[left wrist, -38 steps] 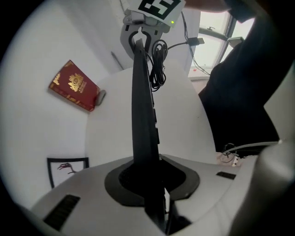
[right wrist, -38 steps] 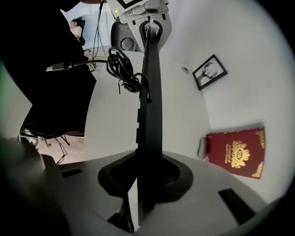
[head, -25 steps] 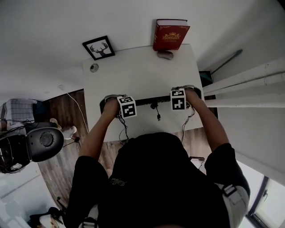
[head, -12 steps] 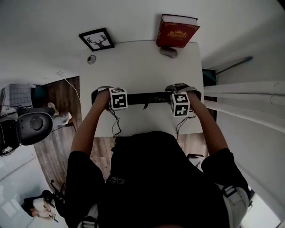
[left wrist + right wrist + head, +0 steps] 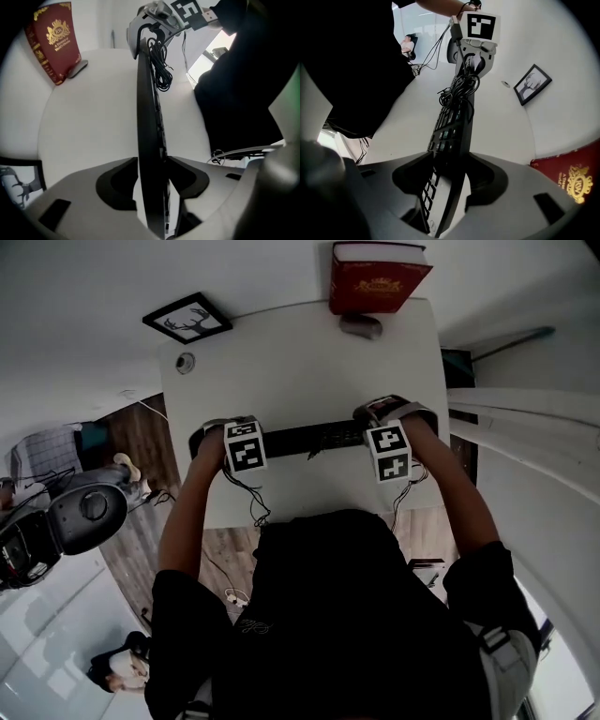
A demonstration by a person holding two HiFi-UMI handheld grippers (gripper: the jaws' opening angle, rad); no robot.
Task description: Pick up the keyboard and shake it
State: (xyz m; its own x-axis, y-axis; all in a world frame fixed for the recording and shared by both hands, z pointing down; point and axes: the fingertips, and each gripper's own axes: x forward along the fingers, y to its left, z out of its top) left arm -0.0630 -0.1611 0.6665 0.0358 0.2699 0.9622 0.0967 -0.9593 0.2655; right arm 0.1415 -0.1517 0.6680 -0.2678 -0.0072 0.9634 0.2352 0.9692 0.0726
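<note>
Left gripper [image 5: 152, 161]: jaws have just been opening and now stand parted round one end of the keyboard [image 5: 309, 438], pads just beside its two faces, no squeeze showing. Right gripper [image 5: 447, 161], same story: jaws have just been opening and are spread wide, and the other end leans slantwise between them, keys facing the person. Both grippers point steeply down, one at each end. The keyboard runs left to right over the front half of the table [image 5: 300, 362], turned on edge, a thin dark strip from above; whether it touches the table I can't tell. Its cable [image 5: 161, 70] hangs bundled at mid-length. At the far edge, well apart: a red book [image 5: 375, 282] upright, a mouse [image 5: 361, 326] just before it, a deer picture [image 5: 187, 320] at the far left corner.
</note>
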